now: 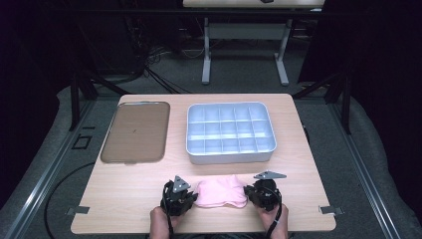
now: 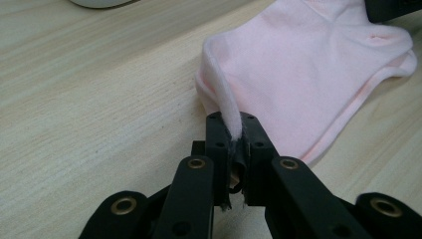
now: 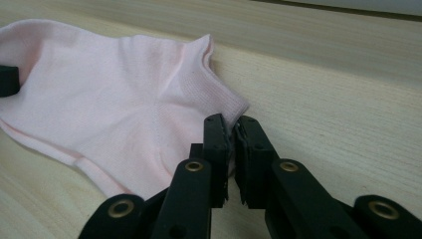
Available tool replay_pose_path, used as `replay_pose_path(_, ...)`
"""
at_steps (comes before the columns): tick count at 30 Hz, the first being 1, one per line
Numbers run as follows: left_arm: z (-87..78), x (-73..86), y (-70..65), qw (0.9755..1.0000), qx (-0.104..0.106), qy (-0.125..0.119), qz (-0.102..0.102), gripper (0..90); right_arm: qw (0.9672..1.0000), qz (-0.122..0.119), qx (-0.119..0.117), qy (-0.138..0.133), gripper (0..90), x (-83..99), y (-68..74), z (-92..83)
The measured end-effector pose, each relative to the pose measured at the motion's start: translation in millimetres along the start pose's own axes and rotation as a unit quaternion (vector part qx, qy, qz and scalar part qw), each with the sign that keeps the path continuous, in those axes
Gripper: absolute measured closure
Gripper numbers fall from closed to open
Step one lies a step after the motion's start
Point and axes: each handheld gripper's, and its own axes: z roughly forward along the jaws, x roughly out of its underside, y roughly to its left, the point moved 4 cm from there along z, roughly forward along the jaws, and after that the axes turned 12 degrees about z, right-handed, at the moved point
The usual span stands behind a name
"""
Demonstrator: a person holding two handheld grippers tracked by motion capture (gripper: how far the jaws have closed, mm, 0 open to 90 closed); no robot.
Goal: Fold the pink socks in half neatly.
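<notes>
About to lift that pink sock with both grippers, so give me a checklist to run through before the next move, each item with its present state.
1. Left gripper shut on the sock edge: ok.
2. Right gripper shut on the opposite sock edge: ok.
3. Sock lies flat on the table between the two grippers: ok.
4. Compartment tray has free compartments: ok.
5. Brown tray lies apart from the sock: ok.
6. Grip firm enough to hold through a lift: cannot tell.
</notes>
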Motion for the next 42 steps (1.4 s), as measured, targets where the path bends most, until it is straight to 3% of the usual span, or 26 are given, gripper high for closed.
replay_pose_path(9,-0.5,-5.5,-2.4,1.0000,0.005,-0.007,-0.002,85.2,0.9998,0.000,-0.004,-0.021,84.5,-6.6,2.6,-15.2)
replay_pose_path(18,1.2,-5.3,-2.0,0.9999,0.012,-0.009,-0.007,84.9,0.9988,-0.030,-0.003,-0.038,84.6,-13.7,16.9,-33.8)
replay_pose_path(19,1.0,-5.5,-1.5,0.9998,0.014,-0.011,-0.007,84.8,0.9991,-0.043,0.005,-0.004,84.6,-13.7,18.3,-40.7)
replay_pose_path(22,0.8,-6.1,-0.9,0.9998,0.014,-0.014,-0.010,84.8,0.9981,-0.053,-0.019,-0.027,84.6,-16.2,26.6,-40.9)
replay_pose_path(31,2.2,-6.1,-1.3,0.9997,0.017,-0.013,-0.013,84.9,0.9955,-0.076,-0.027,-0.048,84.5,-18.5,44.5,-41.4)
replay_pose_path(34,3.3,-6.3,-1.8,0.9994,0.024,-0.014,-0.018,84.7,0.9924,-0.088,-0.060,-0.062,84.5,-20.6,53.6,-40.3)
replay_pose_path(36,3.9,-6.3,-2.1,0.9993,0.027,-0.014,-0.021,84.2,0.9926,-0.104,-0.032,-0.052,84.5,-20.5,59.7,-40.7)
replay_pose_path(37,4.1,-6.2,-1.7,0.9992,0.030,-0.014,-0.021,84.1,0.9927,-0.114,-0.006,-0.039,84.5,-19.6,62.6,-41.7)
replay_pose_path(42,4.6,-5.7,-1.2,0.9986,0.038,-0.016,-0.032,84.0,0.9895,-0.140,-0.022,-0.026,84.5,-17.2,80.8,-30.5)
